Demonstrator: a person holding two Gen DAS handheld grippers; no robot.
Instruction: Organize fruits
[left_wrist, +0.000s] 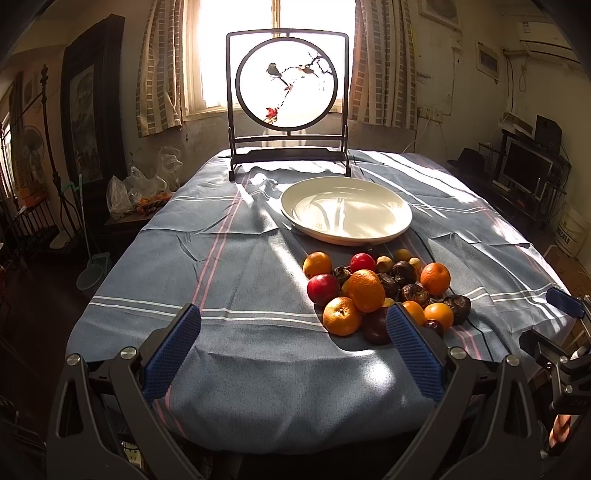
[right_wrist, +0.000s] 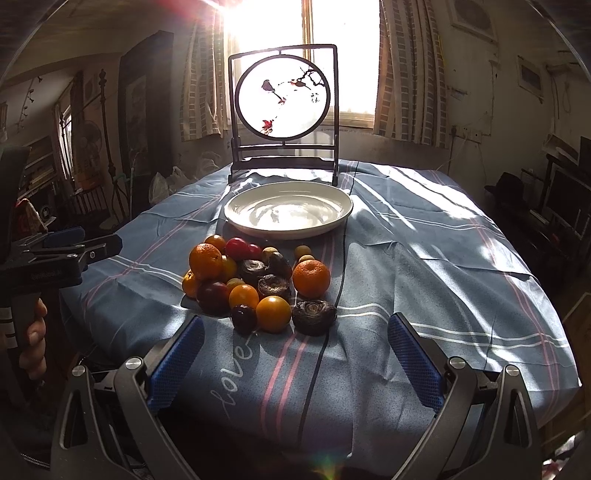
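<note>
A pile of fruit (left_wrist: 384, 291) lies on the blue striped tablecloth: oranges (left_wrist: 366, 290), red plums (left_wrist: 323, 288) and dark wrinkled fruits (left_wrist: 414, 294). The pile also shows in the right wrist view (right_wrist: 258, 284). Behind it sits an empty white plate (left_wrist: 346, 209), also seen in the right wrist view (right_wrist: 289, 209). My left gripper (left_wrist: 293, 323) is open and empty, near the table's front edge, left of the pile. My right gripper (right_wrist: 295, 334) is open and empty, just in front of the pile.
A dark-framed round screen with a bird painting (left_wrist: 287, 96) stands at the table's far edge before a bright window. The tablecloth (left_wrist: 221, 266) covers the whole table. Plastic bags (left_wrist: 136, 188) sit on a side table at left. A monitor (left_wrist: 524, 166) stands at right.
</note>
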